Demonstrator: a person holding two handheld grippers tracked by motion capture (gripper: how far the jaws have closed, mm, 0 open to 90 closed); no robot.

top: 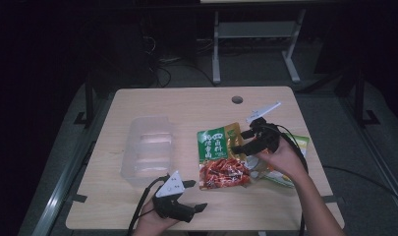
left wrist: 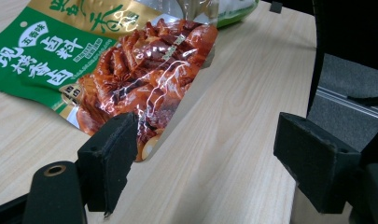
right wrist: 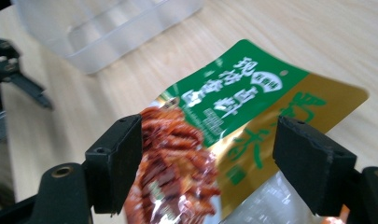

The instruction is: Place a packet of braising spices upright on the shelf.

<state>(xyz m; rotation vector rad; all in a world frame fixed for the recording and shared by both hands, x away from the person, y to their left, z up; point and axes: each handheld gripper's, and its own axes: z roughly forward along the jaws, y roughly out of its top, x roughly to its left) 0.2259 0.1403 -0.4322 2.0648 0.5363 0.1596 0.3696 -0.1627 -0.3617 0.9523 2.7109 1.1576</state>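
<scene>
High view: one light wooden bench (top: 186, 105) carries one clear plastic ribbed container (top: 147, 150) at nine o'clock and one green, gold and red glossy food packet (top: 222, 157) at centre. A second, green-edged packet (top: 297, 145) lies at three o'clock, largely hidden under the right hand (top: 280, 160). The left gripper (top: 192, 195) sits at six o'clock, fingers spread apart and empty. The right gripper (top: 241, 140) hovers over the glossy packet's right edge; how far its fingers stand apart is hard to make out here.

Left gripper view: two black fingers (left wrist: 109, 158) stand wide apart, holding nothing; the packet's red end lies just beyond the left one, its top cut off.

Right gripper view: two fingers (right wrist: 116, 161) stand wide apart above the packet, gripping nothing. The container at eleven o'clock is blurred and cut off.
</scene>
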